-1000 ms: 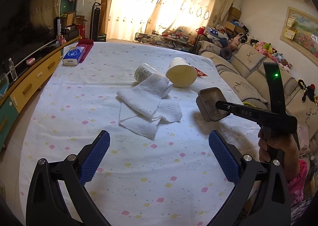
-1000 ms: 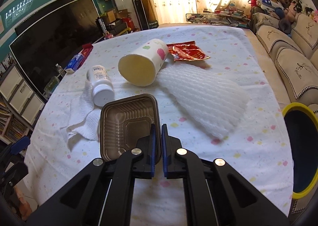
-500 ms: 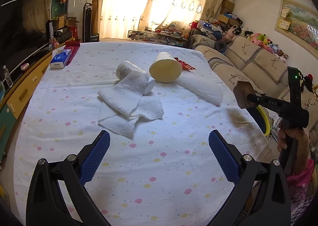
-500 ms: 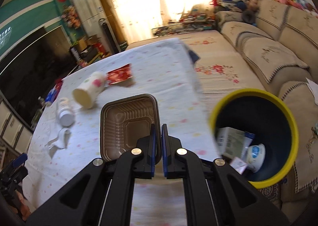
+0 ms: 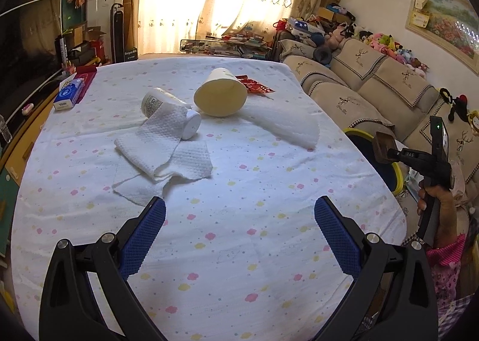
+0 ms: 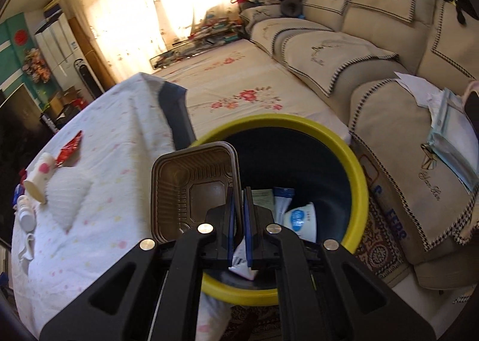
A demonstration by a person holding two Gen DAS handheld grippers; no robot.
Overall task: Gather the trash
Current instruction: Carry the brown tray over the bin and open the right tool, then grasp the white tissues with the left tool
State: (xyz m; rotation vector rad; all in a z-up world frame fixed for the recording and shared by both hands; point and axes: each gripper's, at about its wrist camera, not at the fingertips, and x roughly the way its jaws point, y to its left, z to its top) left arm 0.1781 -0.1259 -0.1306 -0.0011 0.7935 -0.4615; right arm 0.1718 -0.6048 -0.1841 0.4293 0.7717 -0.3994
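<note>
Both grippers are black, with blue textured pads (image 5: 143,236) and silver screws (image 6: 205,228). The person's sleeve (image 5: 446,269) is pink and patterned.

A ribbed brown plastic tray (image 6: 191,191) is hanging by its rim between the pinched jaws, over the yellow-rimmed bin (image 6: 356,167).

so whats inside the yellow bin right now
In the yellow bin, a white cup with a blue label and some white and blue paper packaging are visible. The brown tray and right tongs hide the rest of the bottom.
</note>
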